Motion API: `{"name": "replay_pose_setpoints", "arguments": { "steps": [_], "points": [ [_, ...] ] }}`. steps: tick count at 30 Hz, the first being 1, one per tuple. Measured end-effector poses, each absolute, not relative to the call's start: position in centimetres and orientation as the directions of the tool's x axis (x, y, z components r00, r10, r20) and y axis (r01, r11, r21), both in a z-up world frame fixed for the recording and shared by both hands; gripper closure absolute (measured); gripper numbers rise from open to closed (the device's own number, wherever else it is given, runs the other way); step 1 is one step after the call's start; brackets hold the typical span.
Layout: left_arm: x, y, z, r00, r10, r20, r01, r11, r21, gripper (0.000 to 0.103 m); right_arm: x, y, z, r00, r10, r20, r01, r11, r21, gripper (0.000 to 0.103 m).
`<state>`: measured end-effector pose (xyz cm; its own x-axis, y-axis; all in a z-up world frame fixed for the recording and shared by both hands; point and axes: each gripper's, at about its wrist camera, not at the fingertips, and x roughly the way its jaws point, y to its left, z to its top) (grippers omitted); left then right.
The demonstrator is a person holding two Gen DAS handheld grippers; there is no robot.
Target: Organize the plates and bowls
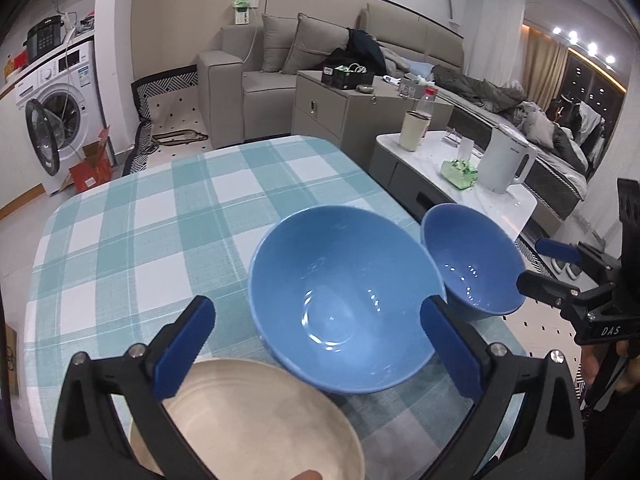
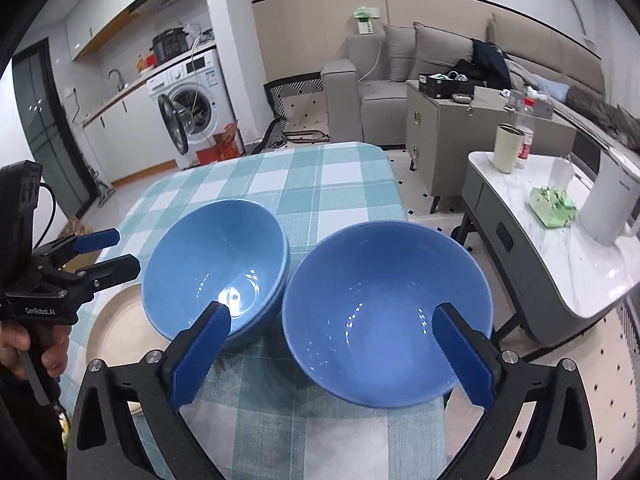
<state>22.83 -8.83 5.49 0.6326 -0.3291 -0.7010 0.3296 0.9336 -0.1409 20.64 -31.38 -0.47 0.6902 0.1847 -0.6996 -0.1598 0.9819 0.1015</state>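
Two blue bowls stand side by side on the checked tablecloth. My left gripper hangs open above the near rim of the left bowl, its pads clear of it. A cream plate lies just below that gripper, near the table's front edge. The other bowl sits at the table's right edge, and my right gripper is open above its near side, holding nothing. In the right wrist view the left bowl, the plate and the left gripper show at the left.
A white side table with a kettle, a cup, a bottle and a green pack stands close to the right of the table. A grey cabinet and a sofa are behind. A washing machine stands far left.
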Motion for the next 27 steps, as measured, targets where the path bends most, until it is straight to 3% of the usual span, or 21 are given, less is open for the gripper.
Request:
{"name": "replay_pose_setpoints", "arguments": {
  "steps": [14, 27],
  "points": [
    [23.8, -14.6, 8.2, 0.634, -0.433, -0.641, 0.489, 0.866, -0.101, 0.000, 17.4, -36.9, -1.3, 0.708, 0.208, -0.675, -0.032, 0.964, 0.264, 0.001],
    [26.5, -21.7, 6.9, 0.576, -0.407, -0.709, 0.585, 0.811, 0.009, 0.000, 17.3, -39.8, -3.2, 0.666, 0.204, -0.718, 0.054, 0.947, 0.318, 0.002]
  ]
}}
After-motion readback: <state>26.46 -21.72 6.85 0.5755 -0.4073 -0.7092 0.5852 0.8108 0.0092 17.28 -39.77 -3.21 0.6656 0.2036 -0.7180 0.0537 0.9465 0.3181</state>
